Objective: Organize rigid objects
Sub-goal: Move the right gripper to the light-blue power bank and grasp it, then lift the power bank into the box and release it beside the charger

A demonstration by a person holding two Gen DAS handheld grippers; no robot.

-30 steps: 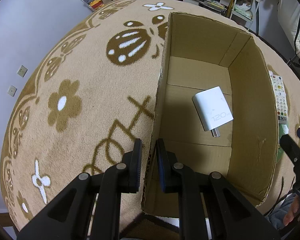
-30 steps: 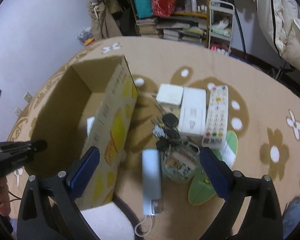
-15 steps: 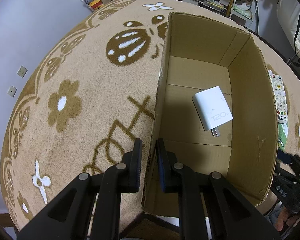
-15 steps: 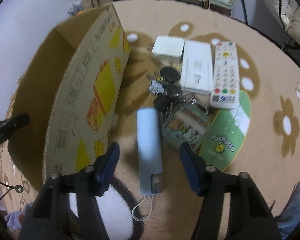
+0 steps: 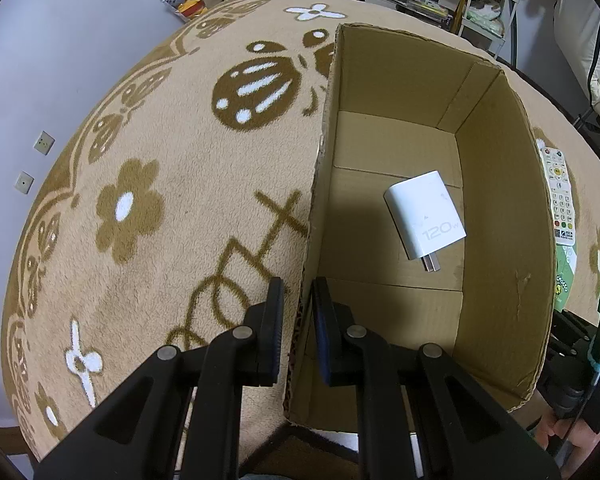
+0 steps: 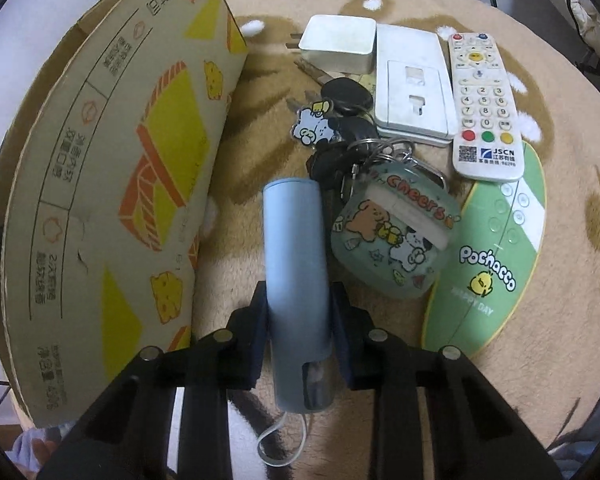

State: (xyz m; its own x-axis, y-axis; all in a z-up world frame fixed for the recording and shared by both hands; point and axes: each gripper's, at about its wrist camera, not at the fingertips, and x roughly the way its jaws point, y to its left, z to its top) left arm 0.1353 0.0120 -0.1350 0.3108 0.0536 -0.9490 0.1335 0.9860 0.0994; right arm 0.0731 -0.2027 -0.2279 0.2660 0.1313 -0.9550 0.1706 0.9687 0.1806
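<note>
My left gripper (image 5: 298, 284) is shut on the near left wall of an open cardboard box (image 5: 500, 200), one finger outside and one inside. A white 120W charger (image 5: 424, 216) lies on the box floor. In the right wrist view a light blue power bank (image 6: 294, 240) lies on the rug beside the box's printed outer wall (image 6: 120, 180). My right gripper (image 6: 298, 292) points down over it, its jaws closing with the pads pressed against the power bank's two long sides near its cord end.
Beyond the power bank lie a cartoon earbud case (image 6: 396, 236) on a bunch of keys (image 6: 340, 120), a white plug adapter (image 6: 338, 44), a white socket plate (image 6: 412, 84), a white remote (image 6: 484, 104) and a green Pochacco card (image 6: 496, 264). Shelves stand past the patterned rug (image 5: 160, 200).
The right gripper came down over the blue power bank and its wide-open jaws closed onto its sides. The left gripper stayed clamped on the box wall.
</note>
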